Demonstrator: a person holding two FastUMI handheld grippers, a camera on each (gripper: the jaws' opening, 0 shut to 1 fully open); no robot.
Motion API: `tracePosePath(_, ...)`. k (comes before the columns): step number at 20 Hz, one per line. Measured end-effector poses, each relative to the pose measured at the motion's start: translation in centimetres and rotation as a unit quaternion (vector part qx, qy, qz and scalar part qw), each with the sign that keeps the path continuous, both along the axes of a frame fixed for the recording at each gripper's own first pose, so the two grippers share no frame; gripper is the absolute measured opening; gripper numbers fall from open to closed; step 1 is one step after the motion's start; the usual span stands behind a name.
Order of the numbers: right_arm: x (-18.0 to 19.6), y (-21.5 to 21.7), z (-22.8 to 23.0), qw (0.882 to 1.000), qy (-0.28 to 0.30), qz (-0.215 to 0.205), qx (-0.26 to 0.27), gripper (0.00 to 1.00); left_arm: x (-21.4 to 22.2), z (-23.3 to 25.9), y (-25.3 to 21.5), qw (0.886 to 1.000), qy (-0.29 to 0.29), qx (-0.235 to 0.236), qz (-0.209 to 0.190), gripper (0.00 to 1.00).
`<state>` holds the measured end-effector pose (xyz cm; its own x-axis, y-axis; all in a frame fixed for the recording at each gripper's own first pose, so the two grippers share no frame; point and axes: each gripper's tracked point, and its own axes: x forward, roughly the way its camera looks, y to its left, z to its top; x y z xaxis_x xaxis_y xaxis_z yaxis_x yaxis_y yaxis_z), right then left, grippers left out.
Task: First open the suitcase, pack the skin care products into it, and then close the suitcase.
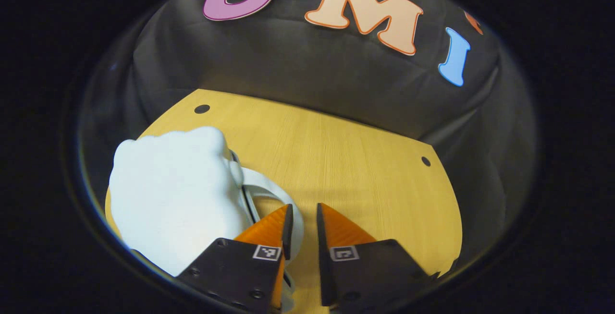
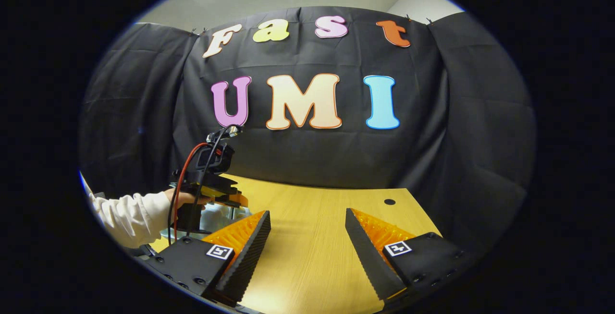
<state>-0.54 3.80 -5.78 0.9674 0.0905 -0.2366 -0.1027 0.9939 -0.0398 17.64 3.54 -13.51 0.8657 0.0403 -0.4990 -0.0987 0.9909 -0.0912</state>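
Suitcase [image 1: 173, 194]: best guess, the white, lumpy, blown-out shape at the left of the left gripper view. Sat on the wooden table [image 1: 346, 160] near its left edge, with a white band [image 1: 269, 190] curving off its right side. Too washed out to tell open from closed.

Left gripper [image 1: 303, 213]: fingers drawn nearly together, just a slim gap, nothing pinched between them. Hung low over the table right beside the white shape, with one finger overlapping that band. Couldn't tell if it actually touched.

Right gripper [image 2: 307, 218]: spread wide, nothing held, bare tabletop between the fingers. Pointed toward the black cloth wall [image 2: 312, 155].

Also spotted in the right gripper view: the other gripper off to the left, held by a hand [image 2: 180, 199] in a white sleeve [image 2: 129, 218], red and black cables [image 2: 185, 179] looping off it. Something pale and shiny [image 2: 216, 218] under it on the table, too hidden to make out.
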Motion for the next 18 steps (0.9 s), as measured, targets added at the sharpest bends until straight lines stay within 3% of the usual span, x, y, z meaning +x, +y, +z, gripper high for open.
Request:
tracePosePath(4,0.7,0.0,0.7,1.000,-0.009,0.006,0.006,0.98,-2.9,4.6,-0.5,0.998,-0.061,0.014,-0.028,0.98)
tracePosePath(8,1.2,-0.2,1.5,1.000,-0.020,0.010,0.020,0.98,-7.8,10.9,-1.8,0.983,-0.165,0.071,-0.039,0.95)
tracePosePath(11,1.4,-0.7,2.0,0.999,-0.032,0.007,0.033,0.98,-11.0,12.0,-3.7,0.972,-0.211,0.097,-0.040,0.95)
tracePosePath(13,1.3,-1.3,2.2,0.998,-0.038,0.001,0.046,0.98,-12.7,12.7,-3.3,0.958,-0.246,0.141,-0.030,0.95)
tracePosePath(15,0.9,-2.0,2.1,0.998,-0.041,-0.009,0.053,0.98,-14.4,12.6,-3.6,0.950,-0.257,0.174,-0.027,0.95)
tracePosePath(18,0.2,-3.2,1.9,0.997,-0.042,-0.025,0.057,0.98,-16.0,11.4,-5.0,0.951,-0.249,0.176,-0.041,0.95)
